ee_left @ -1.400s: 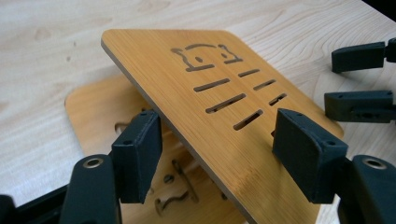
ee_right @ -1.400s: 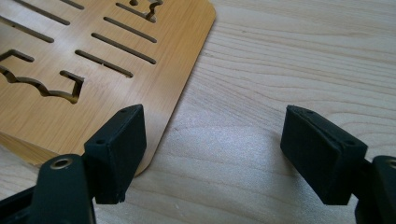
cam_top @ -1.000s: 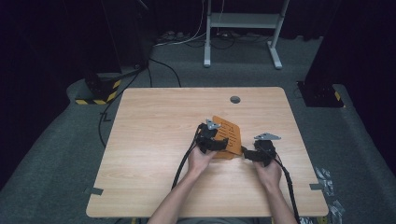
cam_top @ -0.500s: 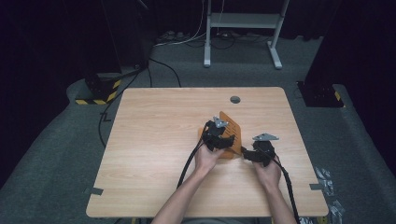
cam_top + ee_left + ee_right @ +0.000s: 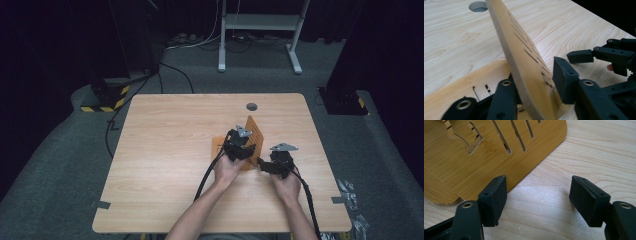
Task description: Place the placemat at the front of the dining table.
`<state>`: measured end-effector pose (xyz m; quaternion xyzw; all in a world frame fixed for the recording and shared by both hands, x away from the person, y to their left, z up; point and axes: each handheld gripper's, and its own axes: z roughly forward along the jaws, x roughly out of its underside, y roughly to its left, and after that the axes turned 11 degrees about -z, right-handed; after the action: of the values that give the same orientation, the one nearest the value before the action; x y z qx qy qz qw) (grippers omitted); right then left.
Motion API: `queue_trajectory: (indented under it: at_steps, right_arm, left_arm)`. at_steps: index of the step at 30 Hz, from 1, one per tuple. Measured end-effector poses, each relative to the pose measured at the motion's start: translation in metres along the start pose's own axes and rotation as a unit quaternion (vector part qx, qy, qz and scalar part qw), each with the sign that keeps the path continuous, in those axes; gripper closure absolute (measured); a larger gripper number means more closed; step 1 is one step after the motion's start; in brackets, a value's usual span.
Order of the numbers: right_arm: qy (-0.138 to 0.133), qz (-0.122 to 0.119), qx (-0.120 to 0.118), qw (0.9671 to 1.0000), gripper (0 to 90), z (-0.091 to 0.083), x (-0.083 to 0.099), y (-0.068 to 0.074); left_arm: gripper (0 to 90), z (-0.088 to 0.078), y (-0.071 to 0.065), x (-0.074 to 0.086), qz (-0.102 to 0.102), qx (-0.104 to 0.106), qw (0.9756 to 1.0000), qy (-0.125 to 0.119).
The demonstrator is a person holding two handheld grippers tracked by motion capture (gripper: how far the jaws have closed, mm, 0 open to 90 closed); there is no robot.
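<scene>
Bamboo panel (image 5: 524,65) stands tilted between the closing left gripper's (image 5: 536,92) pads; right gripper (image 5: 537,195) gapes empty beside it.

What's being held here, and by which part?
The left gripper, whose jaws have just been closing, pinches the raised bamboo panel across its faces near the lower, hinged end. The right gripper holds nothing; its jaws stand apart.

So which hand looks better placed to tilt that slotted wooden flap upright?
Left. The left gripper straddles the raised flap; its jaws have just been closing on it. The right gripper sits beside the flap's corner, nothing between its jaws.
</scene>
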<state>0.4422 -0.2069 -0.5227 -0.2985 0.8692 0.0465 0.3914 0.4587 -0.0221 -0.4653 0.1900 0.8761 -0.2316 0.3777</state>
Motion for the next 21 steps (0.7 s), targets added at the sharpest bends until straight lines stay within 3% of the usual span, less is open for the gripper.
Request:
queue_trajectory:
  at_steps: [4, 8, 15, 21]
  right_arm:
    - [0.0, 0.0, 0.0, 1.0, 30.2, 0.0, 0.0, 0.0]
    - [0.0, 0.0, 0.0, 1.0, 30.2, 0.0, 0.0, -0.0001]
    - [0.0, 0.0, 0.0, 1.0, 30.0, 0.0, 0.0001, 0.0001]
    - [0.001, 0.001, 0.002, 1.0, 29.7, -0.0001, 0.0001, 0.0001]
  left_arm:
    - [71.0, 0.0019, 0.0009, 0.0003, -0.015, 0.022, 0.9996, 0.0]
    - [74.4, 0.0014, -0.001, -0.0002, -0.027, 0.029, 0.9992, -0.004]
    - [82.3, -0.0001, -0.0035, -0.0012, -0.023, 0.041, 0.9989, -0.002]
    - [83.8, -0.004, -0.0018, 0.0001, -0.02, 0.049, 0.9986, 0.001]
